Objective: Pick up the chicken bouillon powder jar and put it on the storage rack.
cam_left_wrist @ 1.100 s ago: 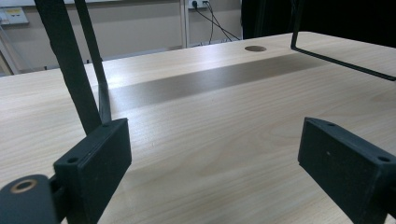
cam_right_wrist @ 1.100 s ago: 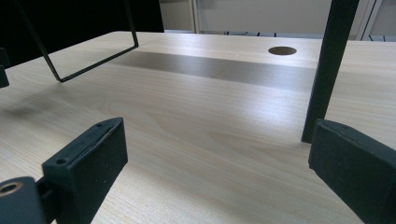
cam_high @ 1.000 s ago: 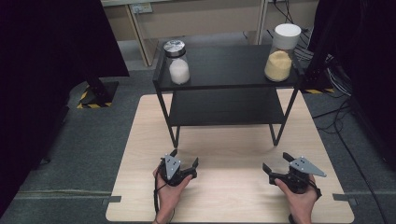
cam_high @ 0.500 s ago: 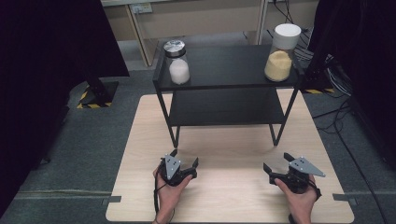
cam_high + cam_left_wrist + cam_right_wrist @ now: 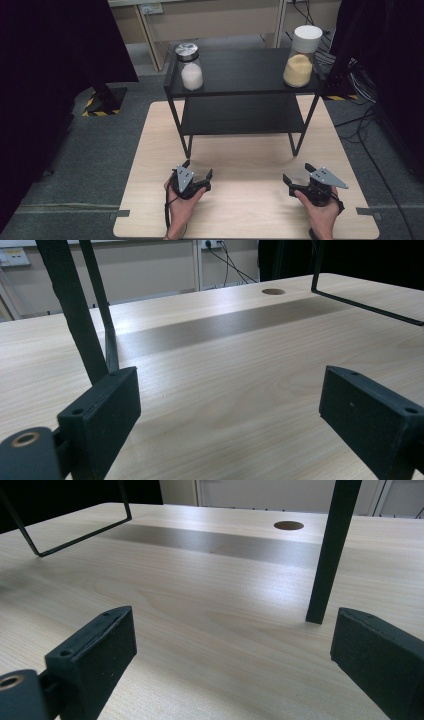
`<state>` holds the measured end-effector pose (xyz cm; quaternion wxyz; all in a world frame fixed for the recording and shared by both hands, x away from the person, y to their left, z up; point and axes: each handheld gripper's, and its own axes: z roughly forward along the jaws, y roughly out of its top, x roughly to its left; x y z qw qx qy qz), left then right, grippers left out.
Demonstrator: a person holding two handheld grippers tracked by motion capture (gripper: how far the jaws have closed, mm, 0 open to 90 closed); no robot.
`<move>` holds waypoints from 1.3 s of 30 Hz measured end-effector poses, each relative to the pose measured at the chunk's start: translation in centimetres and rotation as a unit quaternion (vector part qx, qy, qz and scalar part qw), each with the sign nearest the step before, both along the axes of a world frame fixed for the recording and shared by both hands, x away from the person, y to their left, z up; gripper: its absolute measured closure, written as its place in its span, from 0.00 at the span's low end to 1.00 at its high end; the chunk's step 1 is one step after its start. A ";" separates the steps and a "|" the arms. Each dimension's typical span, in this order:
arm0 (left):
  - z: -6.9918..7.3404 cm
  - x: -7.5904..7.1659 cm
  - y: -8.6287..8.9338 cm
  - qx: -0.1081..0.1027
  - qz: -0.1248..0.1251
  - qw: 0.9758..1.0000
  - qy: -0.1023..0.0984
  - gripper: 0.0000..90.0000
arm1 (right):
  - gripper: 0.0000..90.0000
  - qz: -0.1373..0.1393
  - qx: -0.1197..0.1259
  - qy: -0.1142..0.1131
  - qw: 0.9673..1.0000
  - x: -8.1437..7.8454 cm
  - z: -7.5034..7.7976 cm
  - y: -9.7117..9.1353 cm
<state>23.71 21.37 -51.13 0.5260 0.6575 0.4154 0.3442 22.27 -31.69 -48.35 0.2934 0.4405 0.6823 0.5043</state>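
I see my left gripper (image 5: 197, 169) low over the pale wooden table (image 5: 250, 165), near the front edge. Its jaws are wide apart with nothing between them, and they point away from me toward the black metal two-level shelf (image 5: 245, 92). My right gripper (image 5: 296, 172) is well apart from it, on the other side of the table. Its jaws are wide apart too and hold nothing. They point forward and a bit to the left.

The shelf stands across the far half of the table, with its long side going left to right. On its top left corner stands a clear glass jar with a shiny silver lid and white powder inside (image 5: 190, 67). On the top right corner stands a clear jar with a white lid and yellow grains inside (image 5: 301, 57). Both jars stand upright, well apart from each other.

In the left gripper view a thin black shelf leg (image 5: 75, 310) stands just past the left jaw. In the right gripper view another black shelf leg (image 5: 330, 555) stands ahead, near the right jaw. A round hole (image 5: 288, 525) shows in the table farther back.

I think the jars have no labels, but they are small and blurry. I can read no writing.
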 end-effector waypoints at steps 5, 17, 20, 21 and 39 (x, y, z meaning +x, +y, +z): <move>0.0 0.0 0.0 0.000 -0.001 1.000 0.000 0.10 | 0.05 0.000 -0.001 0.001 1.000 0.0 0.0 0.0; 0.0 0.0 0.0 0.003 -0.001 1.000 -0.001 0.10 | 0.05 0.002 -0.001 0.001 1.000 0.1 0.0 0.0; 0.0 0.0 0.0 0.002 -0.001 1.000 -0.001 0.10 | 0.05 0.004 -0.001 0.001 1.000 0.1 0.0 -0.1; 0.0 0.0 0.0 0.002 -0.002 1.000 -0.001 0.10 | 0.05 0.005 -0.001 0.001 1.000 0.1 0.0 -0.1; 0.1 0.1 0.0 0.003 -0.003 1.000 0.001 0.10 | 0.05 0.010 -0.001 0.005 1.000 0.3 0.1 -0.2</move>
